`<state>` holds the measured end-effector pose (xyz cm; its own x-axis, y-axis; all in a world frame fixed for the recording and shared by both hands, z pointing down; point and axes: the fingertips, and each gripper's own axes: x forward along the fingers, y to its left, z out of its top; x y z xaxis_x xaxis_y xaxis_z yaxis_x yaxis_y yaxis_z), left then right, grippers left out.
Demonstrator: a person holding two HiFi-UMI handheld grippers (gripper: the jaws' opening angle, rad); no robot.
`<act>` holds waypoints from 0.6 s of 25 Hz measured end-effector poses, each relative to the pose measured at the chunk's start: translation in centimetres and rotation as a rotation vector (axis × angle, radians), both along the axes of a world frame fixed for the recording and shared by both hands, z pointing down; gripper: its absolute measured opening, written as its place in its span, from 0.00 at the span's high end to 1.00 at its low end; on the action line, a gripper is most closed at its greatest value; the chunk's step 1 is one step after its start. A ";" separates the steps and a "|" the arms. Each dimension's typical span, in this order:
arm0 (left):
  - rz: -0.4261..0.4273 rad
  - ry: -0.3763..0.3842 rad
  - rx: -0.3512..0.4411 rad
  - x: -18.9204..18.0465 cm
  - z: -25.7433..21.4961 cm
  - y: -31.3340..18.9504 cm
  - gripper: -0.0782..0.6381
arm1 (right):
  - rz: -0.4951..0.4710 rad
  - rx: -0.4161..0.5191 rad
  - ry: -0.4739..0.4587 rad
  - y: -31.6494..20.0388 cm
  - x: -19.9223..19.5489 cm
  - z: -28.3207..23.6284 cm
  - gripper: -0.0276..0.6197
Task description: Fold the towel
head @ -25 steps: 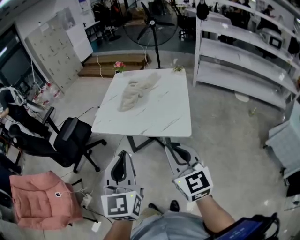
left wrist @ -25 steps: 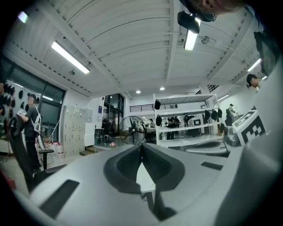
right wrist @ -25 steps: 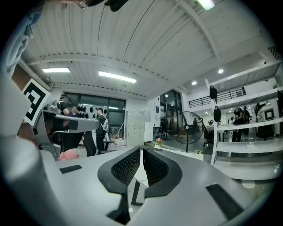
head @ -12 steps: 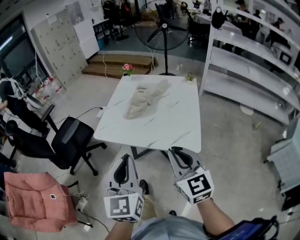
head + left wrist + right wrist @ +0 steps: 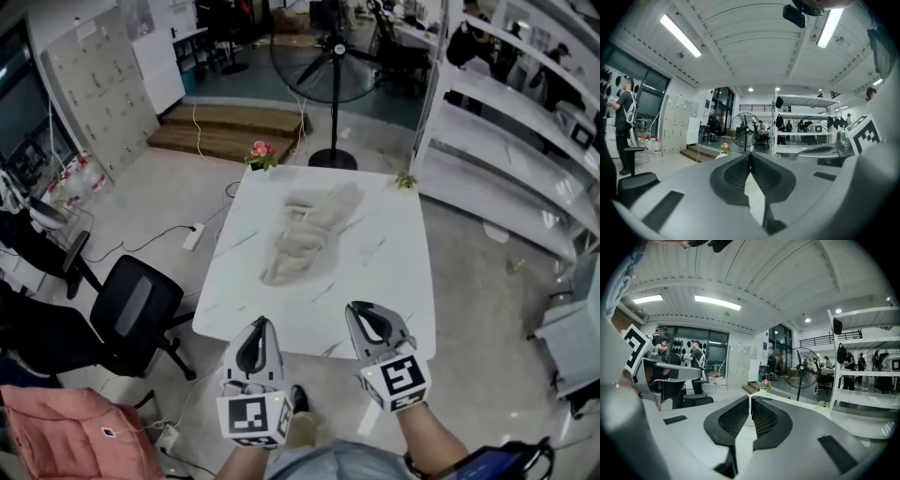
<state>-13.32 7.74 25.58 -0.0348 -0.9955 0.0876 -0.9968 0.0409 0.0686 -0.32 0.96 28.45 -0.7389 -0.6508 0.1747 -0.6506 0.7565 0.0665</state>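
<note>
A beige towel point(image 5: 309, 234) lies crumpled in a long heap on the white marble table point(image 5: 380, 281), left of its middle and toward the far side. My left gripper point(image 5: 258, 324) is shut and holds nothing, with its tips at the table's near edge. My right gripper point(image 5: 360, 309) is also shut and empty, just over the near edge and right of the left one. Both are well short of the towel. In the left gripper view the jaws point(image 5: 750, 155) meet at the tips. The right gripper view shows its jaws point(image 5: 750, 399) closed the same way, and the towel is hidden behind them.
A pink flower pot point(image 5: 262, 152) and a small green plant point(image 5: 405, 180) stand at the table's far corners. A black office chair point(image 5: 131, 314) is left of the table, a standing fan point(image 5: 336, 56) behind it, white shelving point(image 5: 506, 122) to the right, and a pink cushion point(image 5: 66, 441) on the floor.
Both grippers have come forward together from over the floor to the table's near edge. The table and towel now appear closer and lower in the head view.
</note>
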 end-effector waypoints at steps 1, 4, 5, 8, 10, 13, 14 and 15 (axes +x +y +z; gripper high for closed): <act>0.009 0.000 0.002 -1.0 -0.2 -1.2 0.88 | 0.010 -0.001 0.000 -1.2 -1.0 -0.2 0.91; 0.031 -0.004 0.013 -3.8 -1.3 -4.7 0.88 | 0.032 0.014 -0.001 -4.4 -3.8 -1.0 0.92; 0.042 -0.009 0.015 -4.6 -1.7 -5.8 0.88 | 0.037 0.024 -0.001 -5.4 -4.5 -1.3 0.92; 0.076 -0.027 0.033 -6.4 -2.5 -8.5 0.88 | 0.058 0.048 -0.009 -7.7 -6.4 -2.4 0.92; 0.093 -0.037 0.049 -7.4 -2.9 -10.0 0.88 | 0.074 0.065 -0.018 -8.8 -7.3 -3.2 0.92; 0.121 -0.047 0.060 -8.3 -3.3 -12.1 0.88 | 0.095 0.081 -0.017 -10.1 -8.0 -3.6 0.92; 0.133 -0.051 0.060 -8.4 -3.4 -12.8 0.88 | 0.104 0.084 -0.017 -10.5 -8.1 -3.6 0.92; 0.144 -0.056 0.059 -8.5 -3.3 -13.3 0.88 | 0.112 0.084 -0.018 -10.9 -8.1 -3.6 0.93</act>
